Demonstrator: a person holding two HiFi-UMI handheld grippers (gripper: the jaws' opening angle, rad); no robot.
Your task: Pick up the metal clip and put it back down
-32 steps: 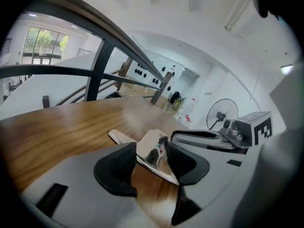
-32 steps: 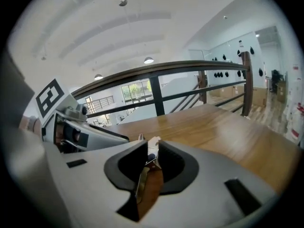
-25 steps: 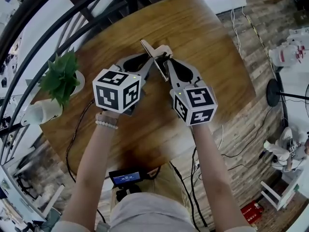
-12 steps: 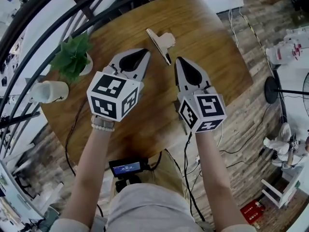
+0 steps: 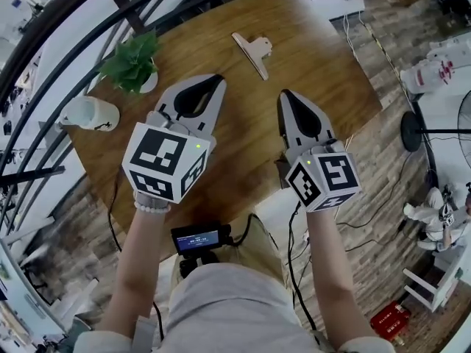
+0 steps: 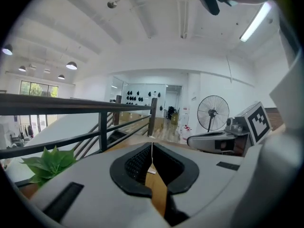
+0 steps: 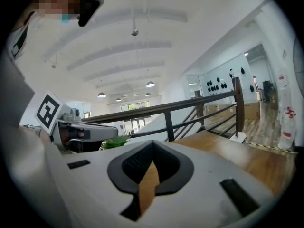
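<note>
The metal clip (image 5: 252, 52) lies flat on the round wooden table (image 5: 243, 145) at its far side, nothing touching it. My left gripper (image 5: 214, 79) hovers nearer the table's middle-left, jaws shut and empty, its tips well short of the clip. My right gripper (image 5: 284, 94) hangs to the right of it, also shut with nothing held. In the left gripper view the left gripper (image 6: 151, 144) shows closed tips with only table wood behind them. The right gripper (image 7: 152, 151) in its own view is closed the same way. The clip does not appear in either gripper view.
A small potted plant (image 5: 133, 61) and a white jar (image 5: 90, 113) stand at the table's left edge. A black railing (image 5: 88, 43) curves round the far left. Cables trail over the brick floor (image 5: 383, 182) at right, and a small screen device (image 5: 197, 238) sits by the person's lap.
Both grippers have let go of the clip and drawn back toward the person; the clip now lies alone on the far side of the table. The left jaws have closed.
</note>
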